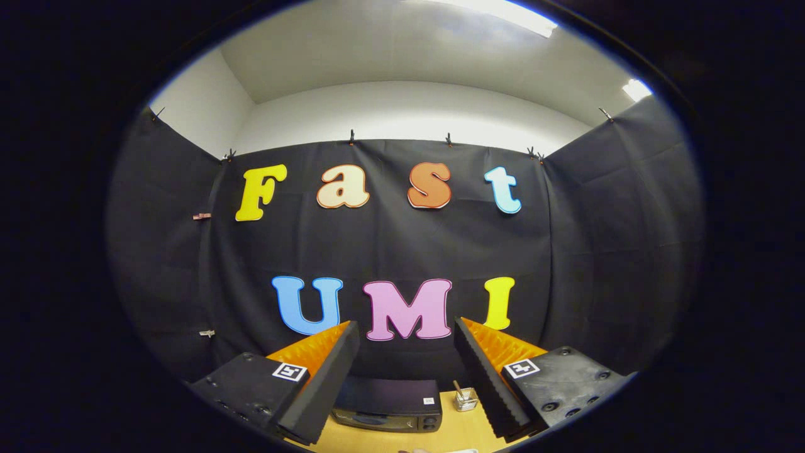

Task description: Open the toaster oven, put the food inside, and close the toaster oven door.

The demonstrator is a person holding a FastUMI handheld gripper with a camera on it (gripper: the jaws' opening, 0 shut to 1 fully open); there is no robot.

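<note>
Illumination comes from overhead ceiling light panels (503, 11), which are overexposed to plain white, and the pale upper wall (409, 113) beyond the fingers is evenly bright. The black cloth wall (390, 245) absorbs light and reads dim, while the toaster oven (387, 404) between the spread fingers of the gripper (405, 336) sits in shadow with faint sheen. Fisheye distortion bows straight lines toward the periphery; central focus is sharp.

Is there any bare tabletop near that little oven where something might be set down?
Yes: the wooden table is bare in front of the toaster oven and toward the small glass holder. That holder crowds the oven's right side. The gripper hangs open above, holding nothing.
</note>
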